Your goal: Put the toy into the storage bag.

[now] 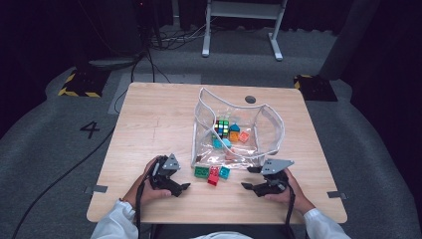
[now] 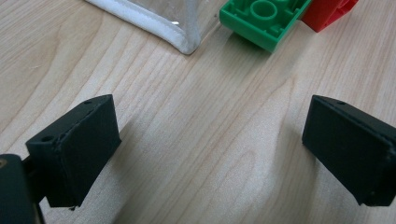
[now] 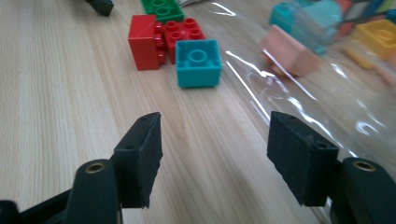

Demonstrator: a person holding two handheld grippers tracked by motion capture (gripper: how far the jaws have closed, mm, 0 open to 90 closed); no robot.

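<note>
Three loose bricks lie on the wooden table (image 1: pixel 149 129) just in front of a clear plastic pouch (image 1: pixel 266 127): green (image 1: pixel 201 172), red (image 1: pixel 213 176) and teal (image 1: pixel 224 172). Inside the pouch are a colour cube (image 1: pixel 222 128) and several small blocks. My left gripper (image 1: pixel 183 179) rests left of the bricks, open, with bare wood between its jaws; the green brick (image 2: pixel 261 21) and red brick (image 2: pixel 329 11) sit just ahead of it. My right gripper (image 1: pixel 246 178) is right of the bricks, open and empty, facing the teal brick (image 3: pixel 198 63) and red brick (image 3: pixel 154 42).
The pouch's white-trimmed corner (image 2: pixel 154 23) lies close ahead of the left jaws. A pink block (image 3: pixel 289 53) shows through the pouch film (image 3: pixel 327 107) beside the right jaws. A round hole (image 1: pixel 250 99) marks the table's far side. A metal stand (image 1: pixel 239 30) stands beyond the table.
</note>
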